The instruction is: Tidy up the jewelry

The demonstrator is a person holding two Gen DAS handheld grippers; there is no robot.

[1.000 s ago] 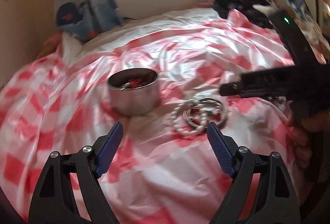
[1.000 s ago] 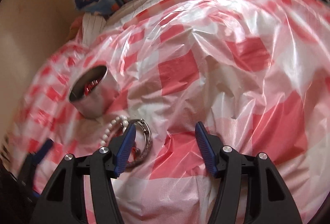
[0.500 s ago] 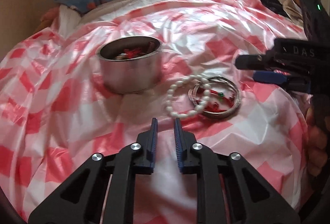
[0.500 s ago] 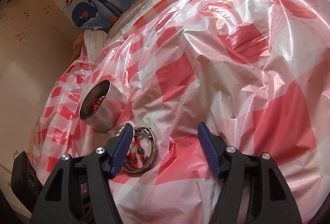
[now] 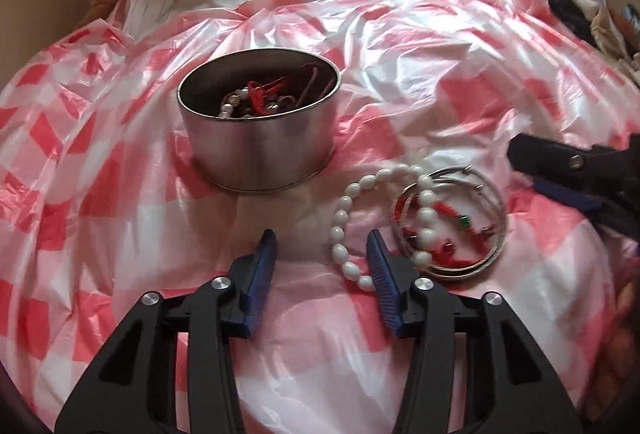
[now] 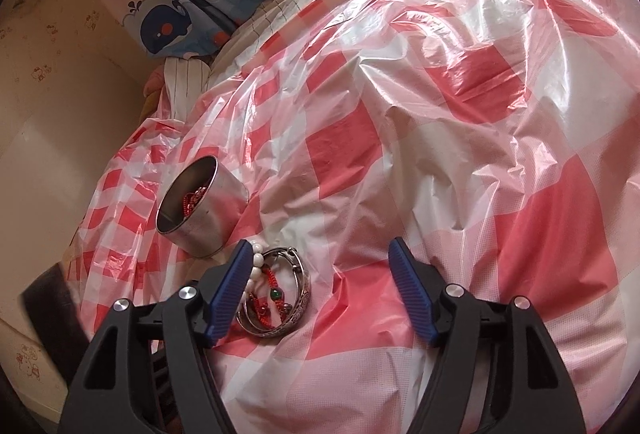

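Ahead of our left tongs (image 5: 322, 248): a round metal tin (image 5: 258, 138) stands upright on the bed's red-and-white checked plastic sheet (image 5: 460, 94), just beyond the fingertips and slightly to their left.
Tin contents: we see white beads and red cord lying inside it.
Left tongs: the blue pads (image 5: 262, 266) stand apart, open, with nothing between them but the sheet.
Pearl bracelet (image 5: 348, 230): it lies flat on the sheet, its near curve touching or passing just behind the right-hand pad; from this view we cannot tell which.
Silver bangles (image 5: 486, 234): to the right of the left tongs, lying flat and overlapping the pearl bracelet, with a red cord bracelet (image 5: 448, 212) inside their ring.
Right tongs (image 6: 324, 262): open wide, pads well apart, holding nothing.
Beside our right tongs: the silver bangles (image 6: 298, 292) lie just inside the left-hand pad, which hides part of the pearl bracelet (image 6: 258, 260).
Tin from the right view: the tin (image 6: 208, 208) sits ahead and to the left of the right tongs.
Far side: a whale-print cloth (image 6: 180, 18) hangs beyond the sheet.
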